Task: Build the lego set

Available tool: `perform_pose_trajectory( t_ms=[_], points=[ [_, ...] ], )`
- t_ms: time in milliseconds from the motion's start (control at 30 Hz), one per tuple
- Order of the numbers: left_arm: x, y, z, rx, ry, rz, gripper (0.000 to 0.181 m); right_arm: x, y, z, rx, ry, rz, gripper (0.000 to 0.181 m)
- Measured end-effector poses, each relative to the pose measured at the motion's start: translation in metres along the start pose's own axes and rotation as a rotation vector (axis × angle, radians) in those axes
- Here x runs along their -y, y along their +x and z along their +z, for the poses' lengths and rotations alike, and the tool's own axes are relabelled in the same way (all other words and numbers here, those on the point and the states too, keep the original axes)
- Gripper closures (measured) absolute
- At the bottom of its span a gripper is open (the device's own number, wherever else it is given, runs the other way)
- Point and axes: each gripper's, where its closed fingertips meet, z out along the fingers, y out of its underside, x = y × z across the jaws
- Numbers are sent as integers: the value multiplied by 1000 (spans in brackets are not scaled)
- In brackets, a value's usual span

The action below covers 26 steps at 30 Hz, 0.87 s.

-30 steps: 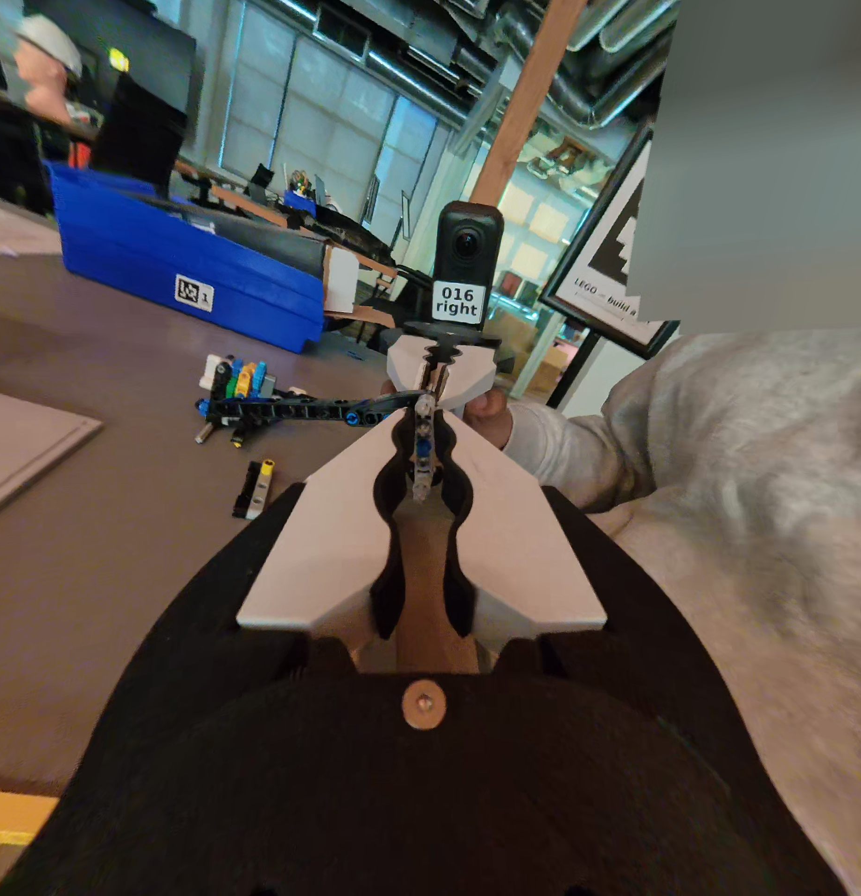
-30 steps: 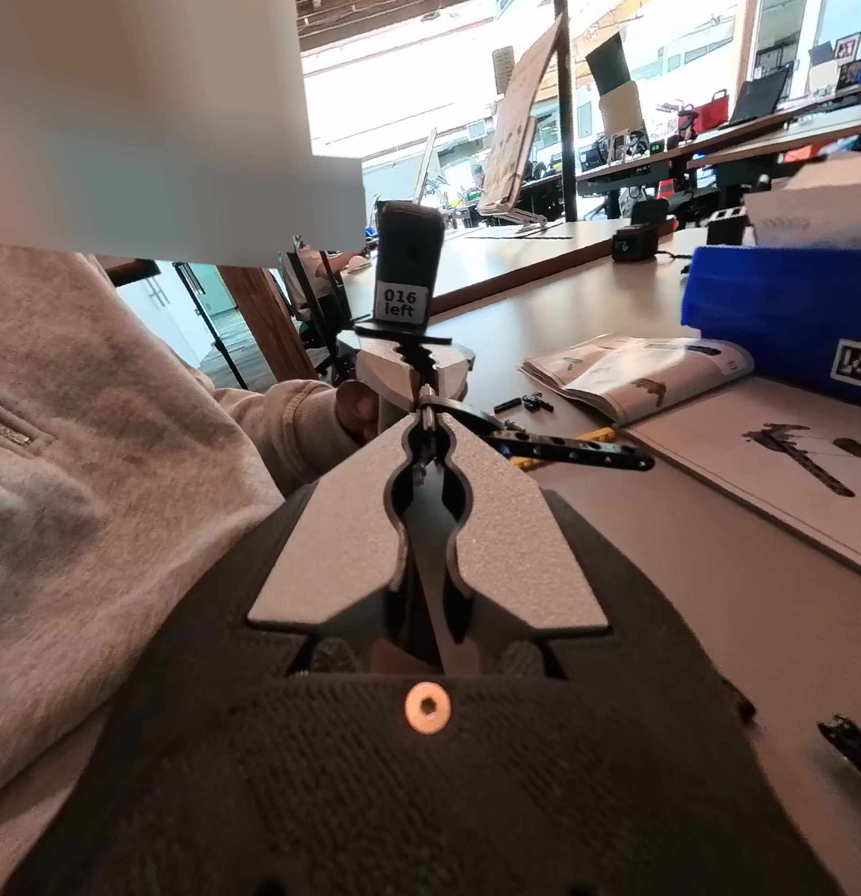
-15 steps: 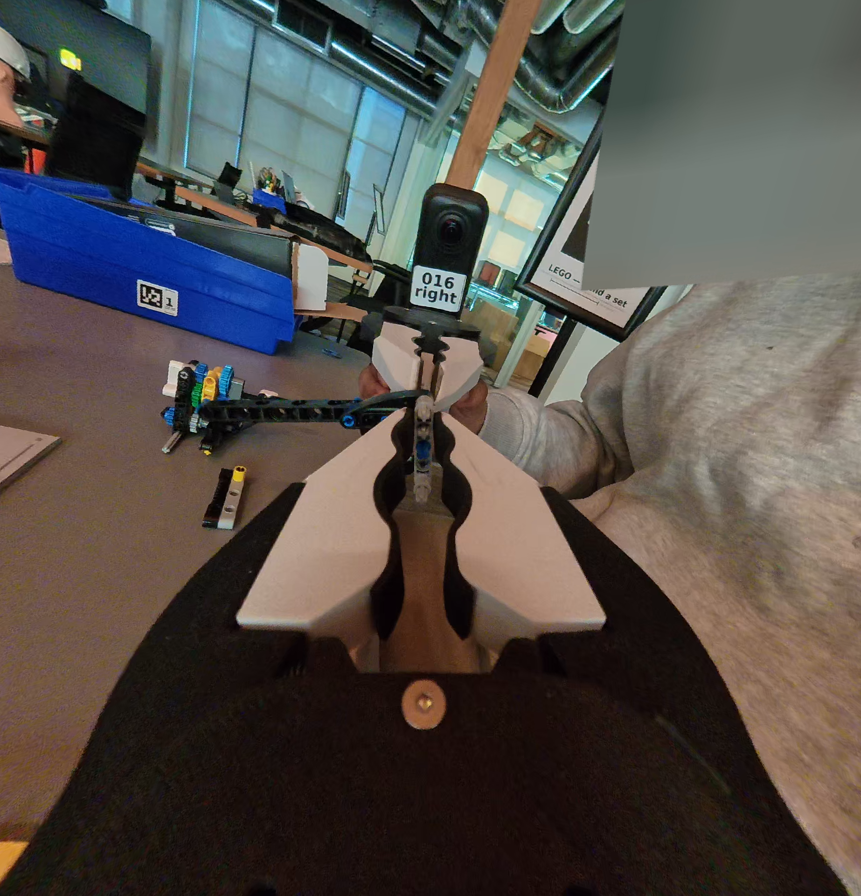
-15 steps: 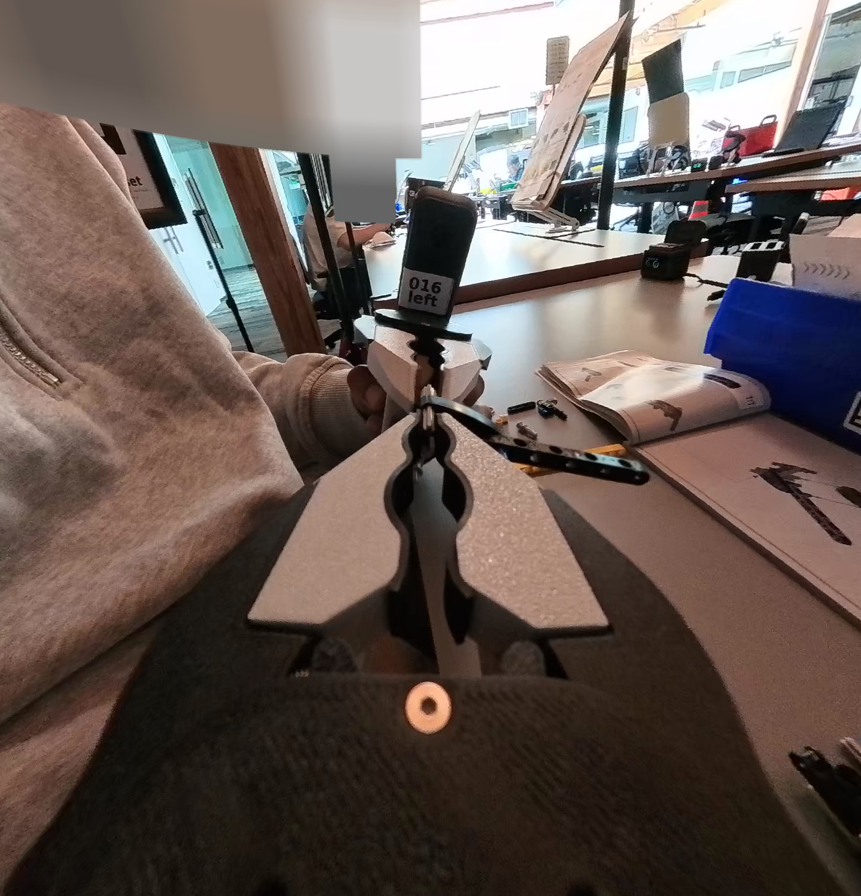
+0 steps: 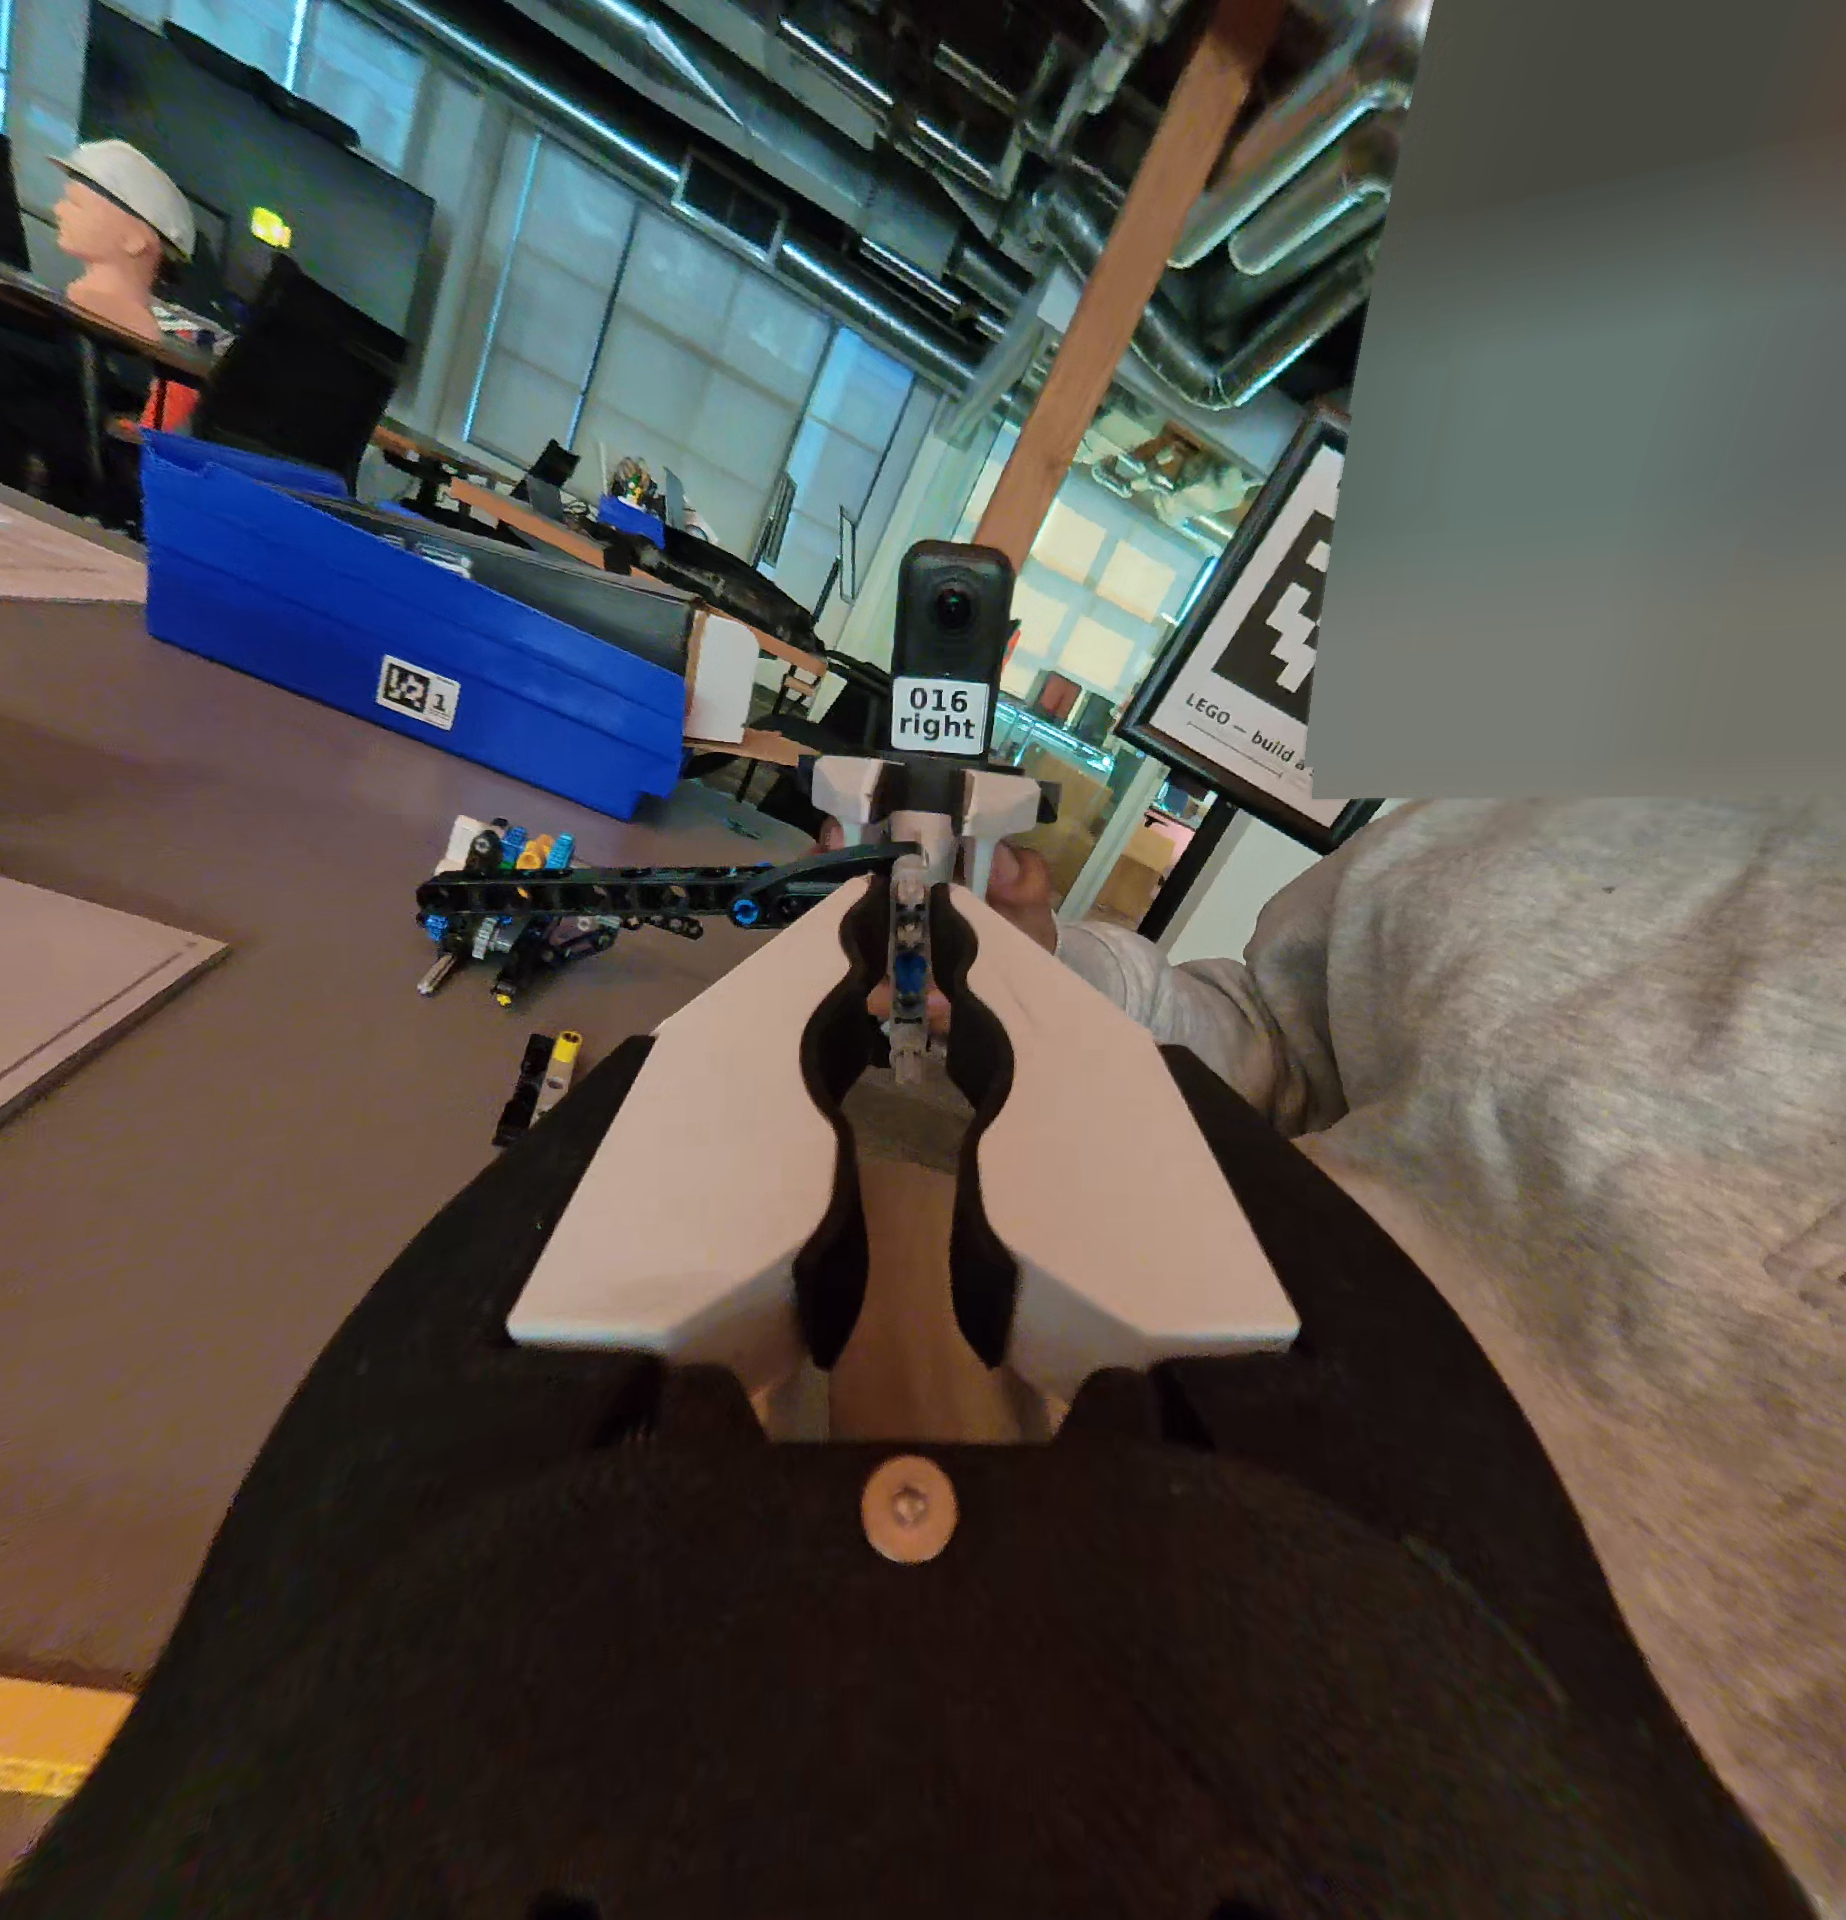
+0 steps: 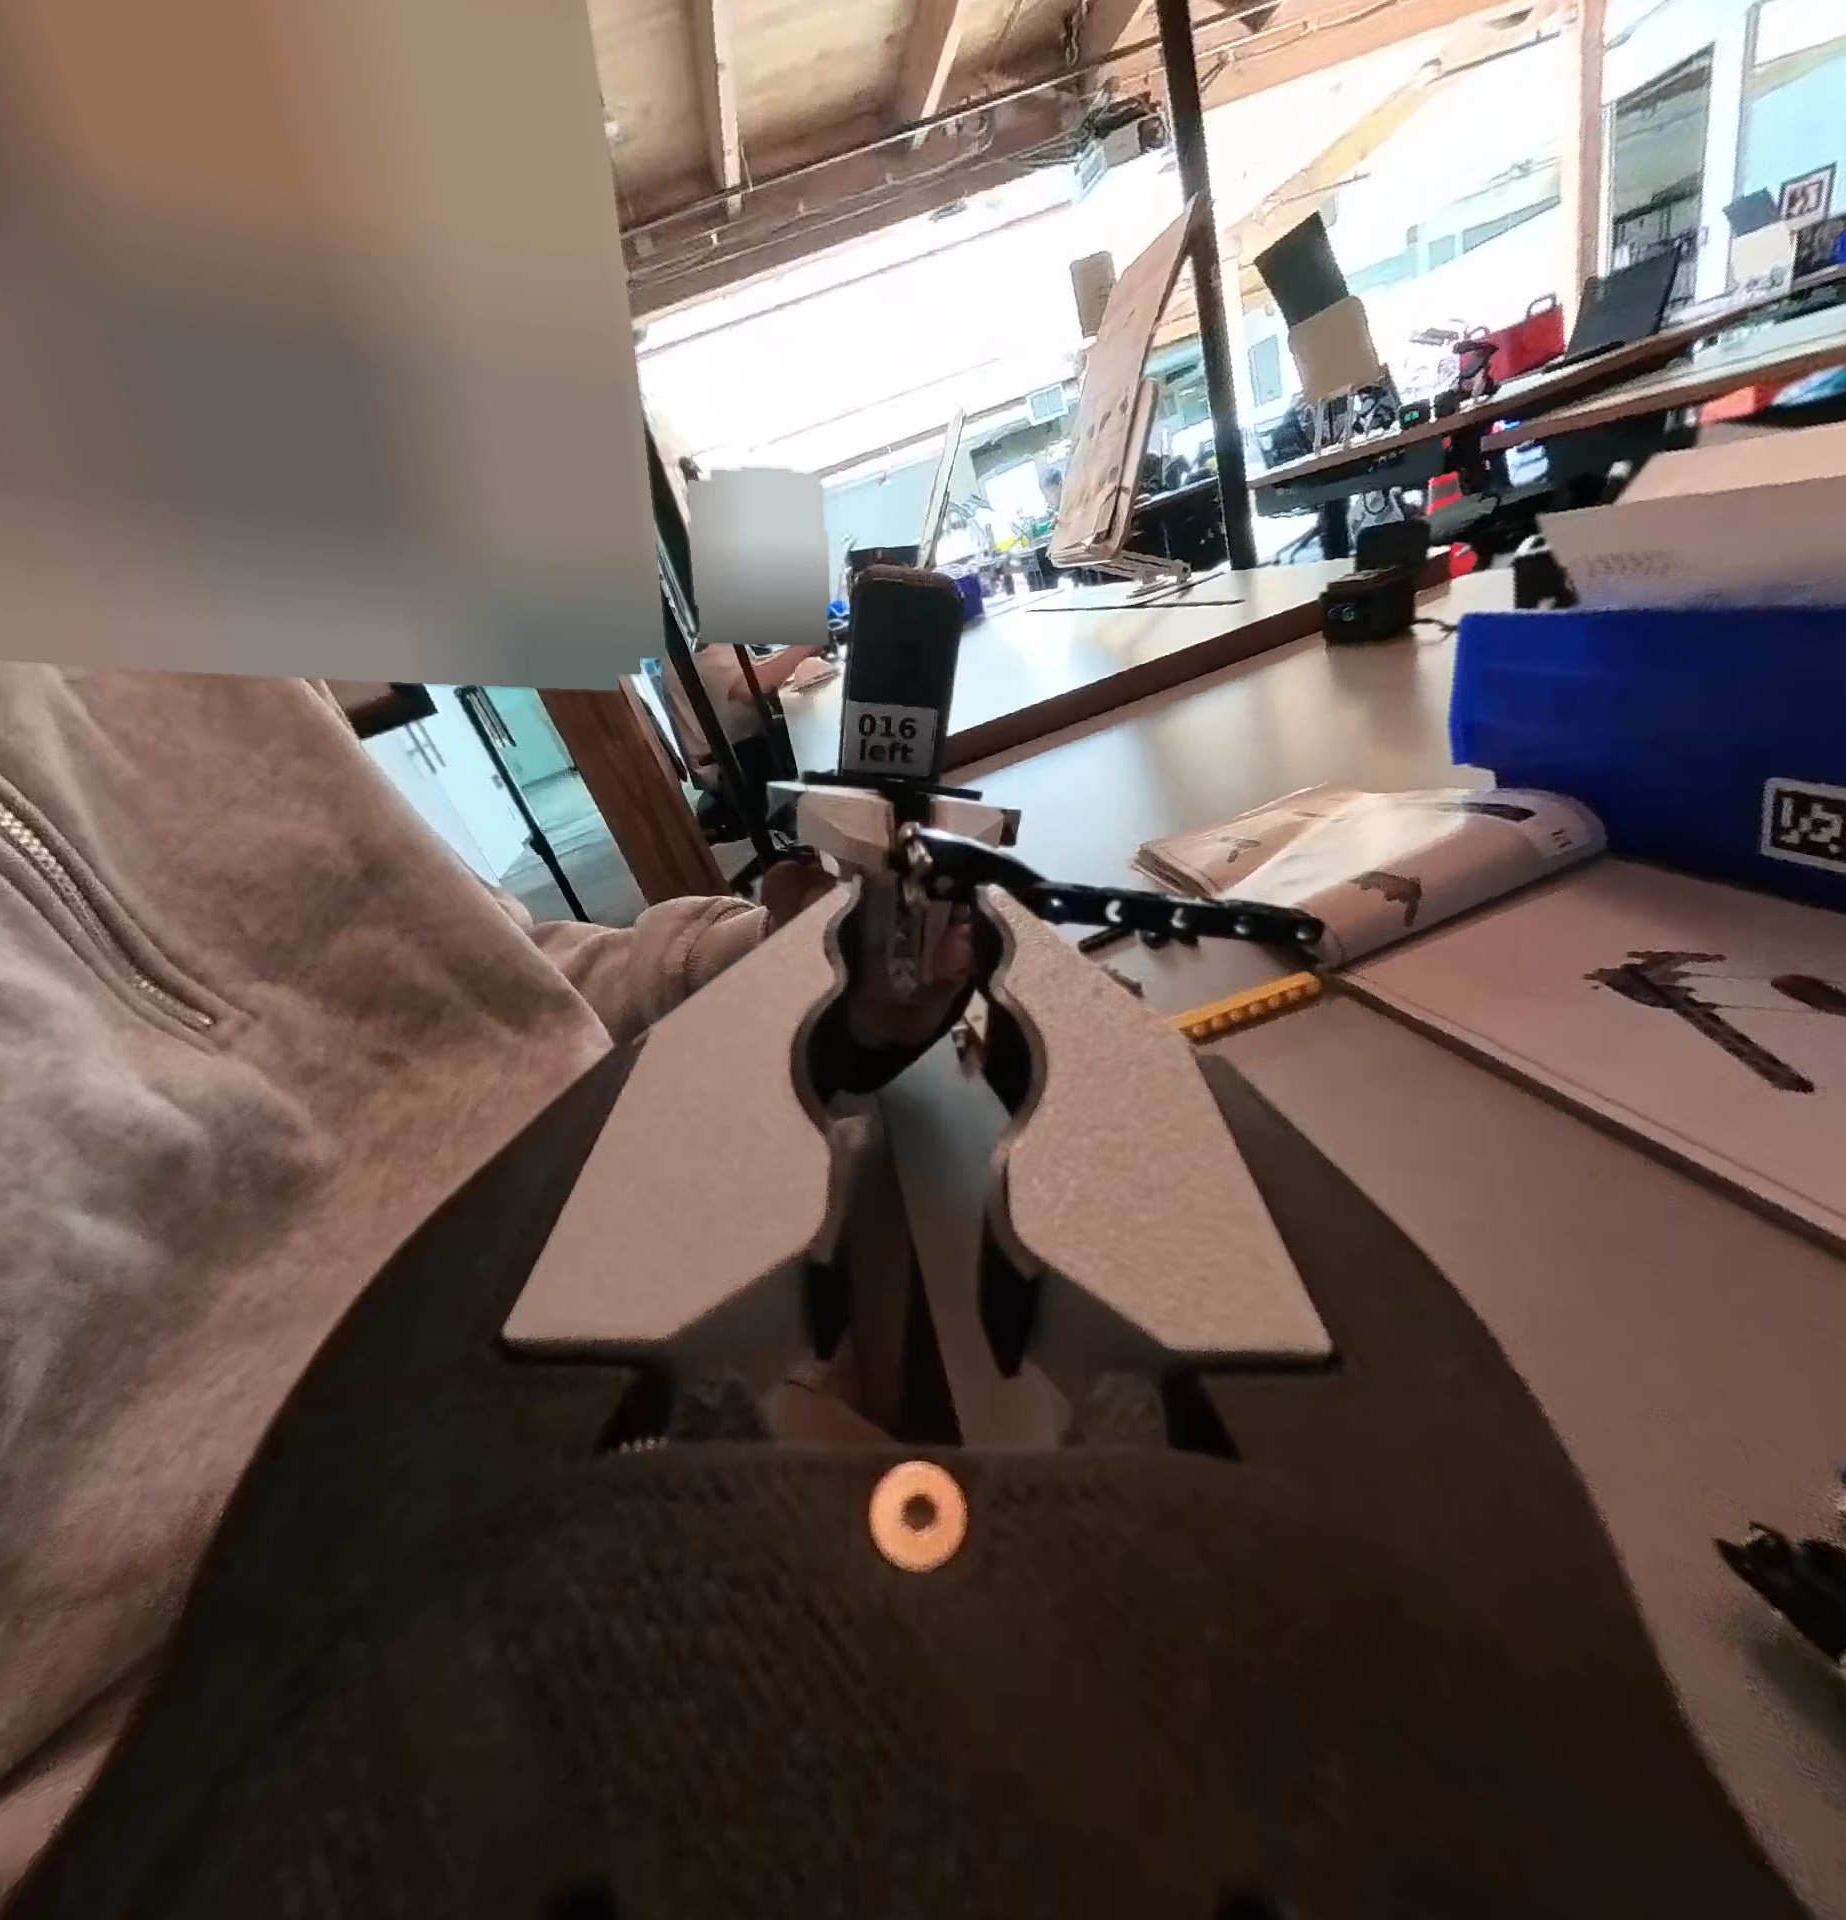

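A thin grey lego piece (image 5: 906, 971) with a blue pin is joined to a long black holed beam (image 5: 607, 899) that sticks out to the left above the table. My left gripper (image 5: 914, 894) is shut on the grey piece and holds the assembly in the air. My right gripper (image 6: 914, 909) faces it nose to nose. Its fingers stand apart on either side of the grey piece (image 6: 903, 940), so it is open. The black beam (image 6: 1158, 920) runs off to the right in this view. The right gripper also shows in the left wrist view (image 5: 924, 831), and the left gripper in the right wrist view (image 6: 903, 842).
A blue bin (image 5: 379, 623) stands at the back of the table. A lego sub-assembly (image 5: 514, 935) and a small black and yellow piece (image 5: 545, 1070) lie below the beam. An open booklet (image 6: 1366, 852), a yellow beam (image 6: 1251, 1006) and a printed board (image 6: 1677, 1039) lie to the right. A person's grey sleeve (image 5: 1521, 1039) is close by. The grippers' ends are close to 4 centimeters from one another.
My right gripper's fingers have parted from the grey piece they were shut on. My left gripper keeps its hold. Both grippers have tilted a little.
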Motion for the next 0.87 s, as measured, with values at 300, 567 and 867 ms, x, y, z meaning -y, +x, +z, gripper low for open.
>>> perform_pose_trajectory(
  t_ms=[300,567,867],
  points=[
    [-6,1,5,-4,-33,-6,179,-16,0,9,-16,-81,1,178],
    [-7,2,5,1,-43,18,178,-18,-3,8,11,-101,20,181],
    [-8,2,6,6,-49,34,178,-19,-8,8,48,-103,28,173]
  ],
)
